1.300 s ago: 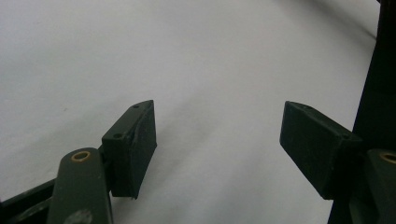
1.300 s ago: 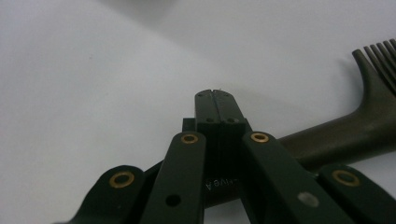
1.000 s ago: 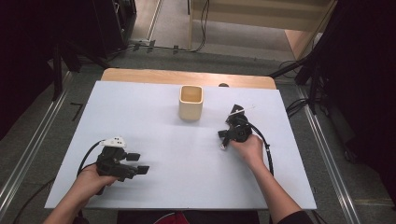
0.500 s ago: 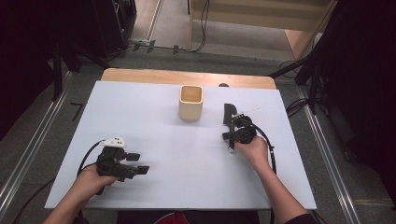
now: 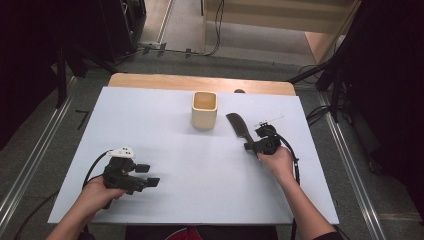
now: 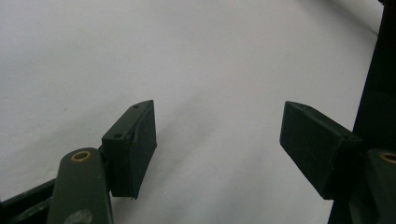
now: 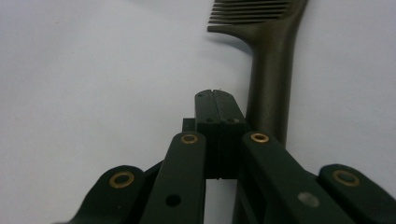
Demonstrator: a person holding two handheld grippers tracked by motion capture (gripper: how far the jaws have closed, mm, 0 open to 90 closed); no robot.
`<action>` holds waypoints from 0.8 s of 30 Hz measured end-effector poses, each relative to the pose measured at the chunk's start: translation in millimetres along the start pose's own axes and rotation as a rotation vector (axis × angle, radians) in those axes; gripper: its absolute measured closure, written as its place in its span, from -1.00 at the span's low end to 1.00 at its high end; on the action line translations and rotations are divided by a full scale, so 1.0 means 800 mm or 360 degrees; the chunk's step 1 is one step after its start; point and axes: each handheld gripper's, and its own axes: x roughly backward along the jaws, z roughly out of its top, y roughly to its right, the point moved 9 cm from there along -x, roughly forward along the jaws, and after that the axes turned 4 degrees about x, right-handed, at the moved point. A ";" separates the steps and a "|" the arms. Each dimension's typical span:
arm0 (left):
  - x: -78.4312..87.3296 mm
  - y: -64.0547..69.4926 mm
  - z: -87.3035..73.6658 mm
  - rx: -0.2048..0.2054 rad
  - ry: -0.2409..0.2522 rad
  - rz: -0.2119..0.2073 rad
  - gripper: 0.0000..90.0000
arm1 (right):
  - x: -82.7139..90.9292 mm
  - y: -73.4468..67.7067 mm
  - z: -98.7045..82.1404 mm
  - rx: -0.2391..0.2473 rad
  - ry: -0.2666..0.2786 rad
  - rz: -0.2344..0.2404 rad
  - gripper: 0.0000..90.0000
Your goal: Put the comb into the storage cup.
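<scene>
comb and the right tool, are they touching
Cannot tell: in the right gripper view the shut right tool lies close beside the comb handle, without a clear gap or contact.

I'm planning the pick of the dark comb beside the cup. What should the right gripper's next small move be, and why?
Probably open the jaws and shift sideways over the comb's handle. The right gripper is shut on nothing, its jaws pressed together beside the handle, so it cannot grip yet. The comb lies flat on the white table, near the cup.

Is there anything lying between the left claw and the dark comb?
No. In the high view, only bare white table lies between the left claw and the comb; the wooden cup stands farther back.
</scene>
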 end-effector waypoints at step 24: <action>0.000 0.000 0.000 0.0001 0.0002 -0.0001 -0.37 | 0.009 0.008 -0.003 -0.0013 0.0024 0.0017 0.94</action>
